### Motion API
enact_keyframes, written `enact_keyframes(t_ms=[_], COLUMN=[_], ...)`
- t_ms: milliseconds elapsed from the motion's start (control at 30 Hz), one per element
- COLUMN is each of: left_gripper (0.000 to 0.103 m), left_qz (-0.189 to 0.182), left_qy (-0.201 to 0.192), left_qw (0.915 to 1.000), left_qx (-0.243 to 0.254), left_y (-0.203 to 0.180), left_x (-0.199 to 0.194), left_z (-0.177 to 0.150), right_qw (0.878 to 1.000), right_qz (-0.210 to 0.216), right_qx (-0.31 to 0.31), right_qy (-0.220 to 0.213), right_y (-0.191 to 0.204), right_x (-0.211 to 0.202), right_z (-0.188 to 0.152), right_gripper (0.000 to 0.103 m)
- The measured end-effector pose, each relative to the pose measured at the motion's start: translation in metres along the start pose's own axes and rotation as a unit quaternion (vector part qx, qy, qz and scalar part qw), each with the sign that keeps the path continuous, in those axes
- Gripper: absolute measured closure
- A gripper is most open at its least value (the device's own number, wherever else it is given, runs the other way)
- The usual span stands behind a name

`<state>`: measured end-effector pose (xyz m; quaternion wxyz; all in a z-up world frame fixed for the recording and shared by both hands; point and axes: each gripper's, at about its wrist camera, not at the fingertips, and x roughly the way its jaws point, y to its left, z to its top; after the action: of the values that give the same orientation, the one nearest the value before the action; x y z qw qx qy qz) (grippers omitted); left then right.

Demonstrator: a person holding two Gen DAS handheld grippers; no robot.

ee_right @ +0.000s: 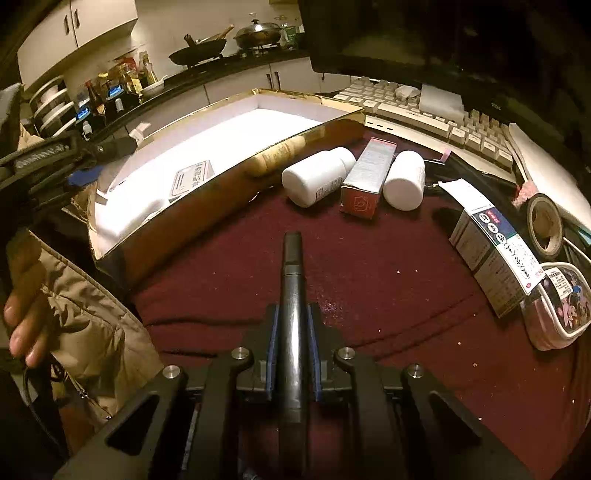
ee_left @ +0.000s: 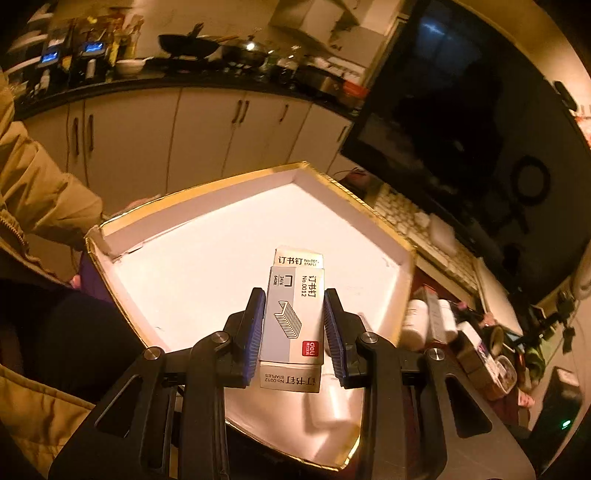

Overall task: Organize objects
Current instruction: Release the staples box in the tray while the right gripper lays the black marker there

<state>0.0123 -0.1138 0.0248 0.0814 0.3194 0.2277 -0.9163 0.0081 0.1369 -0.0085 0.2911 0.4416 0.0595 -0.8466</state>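
In the left wrist view my left gripper (ee_left: 294, 301) has its blue pads on both sides of a grey staples box (ee_left: 292, 314) that lies on a second staples box (ee_left: 299, 256) inside the gold-rimmed white tray (ee_left: 384, 218). The right pad shows a thin gap to the box. In the right wrist view my right gripper (ee_right: 292, 314) is shut on a dark pen (ee_right: 291, 280) that points forward above the dark red cloth (ee_right: 369, 280). The tray (ee_right: 229, 177) lies ahead on the left with a staples box (ee_right: 192, 179) in it and the left gripper (ee_right: 74, 155) above its left end.
Two white bottles (ee_right: 317, 177) (ee_right: 404, 181) and a red-grey carton (ee_right: 365, 177) lie beside the tray. Boxes (ee_right: 487, 251), a tape roll (ee_right: 546, 225) and a pink case (ee_right: 557, 310) stand at the right. A keyboard (ee_right: 424, 114) and monitor (ee_right: 424, 33) are behind.
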Motion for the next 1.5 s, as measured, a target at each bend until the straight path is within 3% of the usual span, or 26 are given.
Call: enact_keyframes(t_ms=[133,333,600,833,1033,1233,1300,1400,1500], left_gripper=[0.072,0.072,0.072,0.072,0.072,0.059,0.059,0.045,0.039], left_qz=[0.001,0.011,0.041,0.048,0.052,0.046,0.039,0.022,0.016], left_qy=[0.004,0.032,0.066,0.082,0.081,0.081,0.069,0.034,0.013], left_qw=[0.9999,0.9988,0.9964,0.9952,0.9953,0.9956,0.9964,0.9975,0.9982], left_qx=[-0.012,-0.034,-0.035,-0.025,-0.014,-0.01,-0.029,-0.058,-0.057], left_y=[0.002,0.008,0.019,0.019,0.014,0.009,0.011,0.013,0.006], left_x=[0.01,0.034,0.054,0.06,0.059,0.058,0.051,0.034,0.022], left_z=[0.008,0.022,0.02,0.014,0.012,0.01,0.01,0.01,0.011], right_qw=[0.999,0.993,0.995,0.996,0.997,0.996,0.994,0.988,0.983], right_qz=[0.02,0.095,0.096,0.089,0.076,0.09,0.104,0.149,0.182], right_qx=[0.004,0.018,-0.003,-0.005,-0.003,0.006,0.008,0.026,0.037], right_qy=[-0.033,-0.062,-0.03,0.006,0.02,0.008,0.014,0.012,0.01], right_y=[-0.002,0.01,0.041,0.05,0.047,0.039,0.035,0.027,0.023], right_x=[-0.011,-0.008,0.053,0.101,0.113,0.105,0.105,0.099,0.085], right_z=[0.028,0.093,0.162,0.163,0.157,0.15,0.148,0.147,0.145], right_gripper=[0.09,0.09,0.09,0.09,0.089,0.089,0.089,0.088,0.061])
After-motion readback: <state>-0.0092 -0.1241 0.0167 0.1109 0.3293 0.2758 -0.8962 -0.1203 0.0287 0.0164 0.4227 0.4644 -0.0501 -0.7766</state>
